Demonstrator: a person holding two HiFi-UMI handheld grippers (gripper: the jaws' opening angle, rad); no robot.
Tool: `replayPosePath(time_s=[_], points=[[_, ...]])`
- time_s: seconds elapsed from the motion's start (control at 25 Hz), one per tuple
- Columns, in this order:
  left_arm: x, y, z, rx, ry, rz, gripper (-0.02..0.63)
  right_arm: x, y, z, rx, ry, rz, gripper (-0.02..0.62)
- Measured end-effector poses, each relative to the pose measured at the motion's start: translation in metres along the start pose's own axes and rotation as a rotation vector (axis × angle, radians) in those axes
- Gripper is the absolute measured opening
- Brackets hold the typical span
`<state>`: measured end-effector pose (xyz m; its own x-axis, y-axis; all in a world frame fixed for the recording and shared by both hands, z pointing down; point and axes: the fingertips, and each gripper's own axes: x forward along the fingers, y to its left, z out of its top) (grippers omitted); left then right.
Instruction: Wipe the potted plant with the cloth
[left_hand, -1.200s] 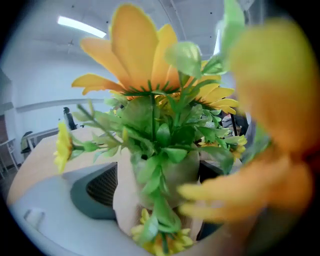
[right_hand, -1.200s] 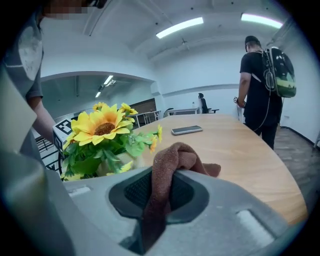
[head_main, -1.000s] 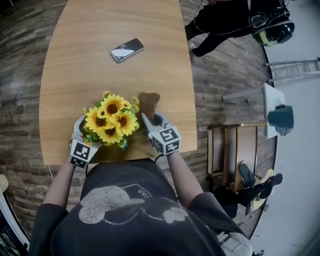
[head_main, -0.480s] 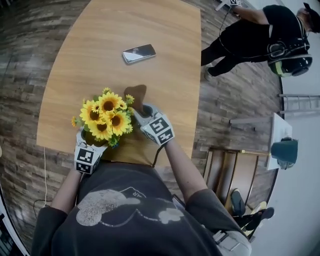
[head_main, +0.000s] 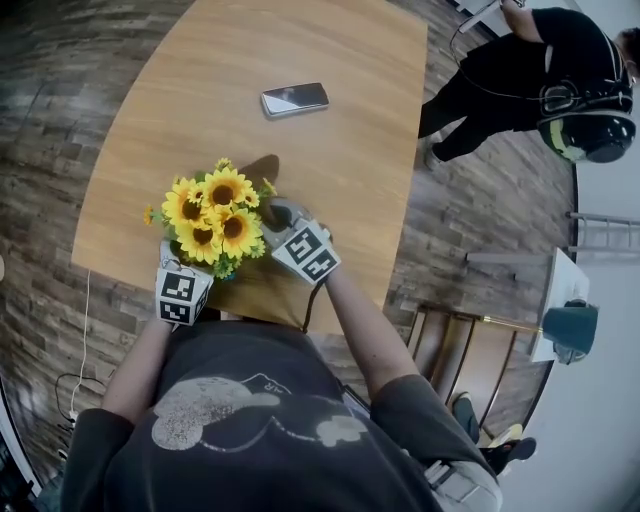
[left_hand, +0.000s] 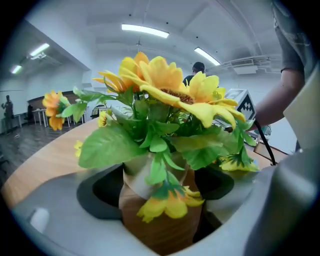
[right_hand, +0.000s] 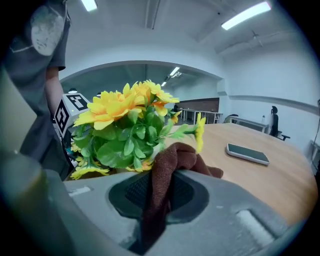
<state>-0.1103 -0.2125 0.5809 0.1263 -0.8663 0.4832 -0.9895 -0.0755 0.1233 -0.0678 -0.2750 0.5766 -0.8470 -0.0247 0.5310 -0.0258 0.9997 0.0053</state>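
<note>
The potted plant (head_main: 210, 222) is a bunch of yellow sunflowers with green leaves in a brown pot (left_hand: 161, 226), near the table's front edge. My left gripper (left_hand: 165, 176) reaches in from the near left with the pot between its jaws. The jaws are closing, and I see no firm press of the pads on the pot. My right gripper (right_hand: 160, 189) is shut on a brown cloth (right_hand: 175, 155), just right of the flowers (right_hand: 131, 107). In the head view the right gripper (head_main: 283, 215) sits against the bouquet's right side, and the left gripper (head_main: 178, 270) is half hidden under the blooms.
A phone (head_main: 294, 99) lies face up farther back on the wooden table (head_main: 340, 170). A person in black (head_main: 520, 70) stands beyond the far right corner. A wooden stand (head_main: 470, 345) and a teal object (head_main: 565, 325) are on the floor at the right.
My right gripper has carried the cloth left, closer to the flowers, and rolled. My left gripper has rolled too, so its marker cube now faces up beside the pot.
</note>
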Motion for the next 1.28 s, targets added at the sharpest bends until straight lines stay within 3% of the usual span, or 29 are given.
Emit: replayPosePath(time_s=[0.12,0.4,0.88,1.12,1.28], points=[[0.001,0.006,0.002,0.012,0.004,-0.007,0.446,-0.001,0.005,-0.001,-0.007,0.007,0.002,0.045],[0.003,0.005,0.007,0.056,0.015,-0.074,0.446,-0.015,0.023,-0.006,0.003,0.008,-0.002,0.046],[0.006,0.002,0.006,0.158,0.048,-0.277,0.445,-0.034,0.069,-0.005,0.101,-0.024,-0.018,0.046],[0.009,0.007,-0.006,0.229,0.072,-0.383,0.442,-0.048,0.072,-0.004,0.135,-0.035,-0.069,0.045],[0.008,0.004,0.004,0.239,0.058,-0.45,0.44,-0.06,0.05,-0.013,0.164,-0.016,-0.162,0.046]])
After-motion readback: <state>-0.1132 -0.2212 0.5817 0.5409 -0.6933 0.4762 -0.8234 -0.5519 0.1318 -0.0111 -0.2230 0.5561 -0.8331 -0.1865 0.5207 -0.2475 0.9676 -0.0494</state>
